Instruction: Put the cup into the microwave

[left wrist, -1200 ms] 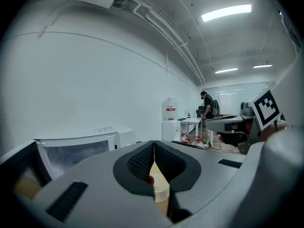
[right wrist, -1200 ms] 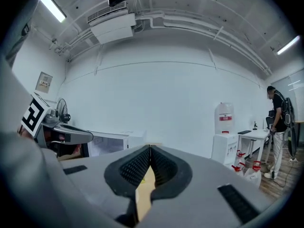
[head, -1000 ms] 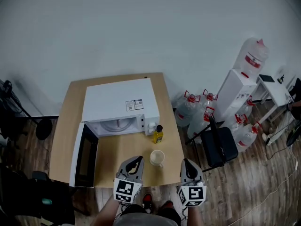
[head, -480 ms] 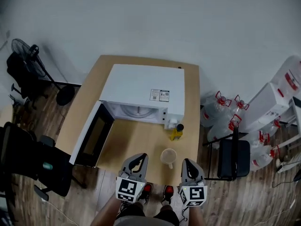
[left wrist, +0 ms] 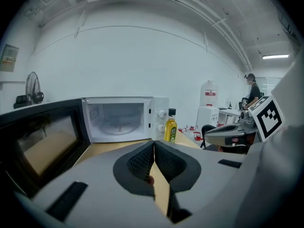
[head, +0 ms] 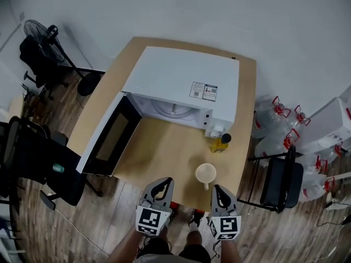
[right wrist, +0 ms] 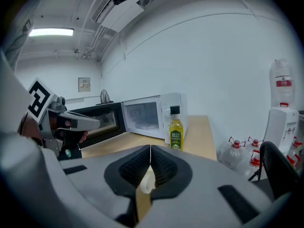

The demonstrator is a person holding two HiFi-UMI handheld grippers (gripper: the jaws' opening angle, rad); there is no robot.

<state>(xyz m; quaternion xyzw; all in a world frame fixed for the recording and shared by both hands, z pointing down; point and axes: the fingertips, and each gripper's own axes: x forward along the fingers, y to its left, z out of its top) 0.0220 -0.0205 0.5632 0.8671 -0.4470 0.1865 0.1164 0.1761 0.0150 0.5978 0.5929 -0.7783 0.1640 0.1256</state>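
Left gripper [head: 159, 184] and right gripper [head: 218, 191]: jaws closed together, nothing held, both at the near edge of the table [head: 159, 158]. Cup [head: 205, 173]: cream, upright on the table just beyond the right gripper, untouched. Microwave [head: 181, 81]: door [head: 109, 138] wide open, yellow bottle [head: 221, 142] beside its front corner.

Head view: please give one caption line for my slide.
Open microwave and cup on a wooden table; left tool and right tool, both shut, near the front edge.

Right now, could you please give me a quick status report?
Left gripper, right gripper shut, empty. Cup on table, untouched. Microwave door open; bottle beside it.
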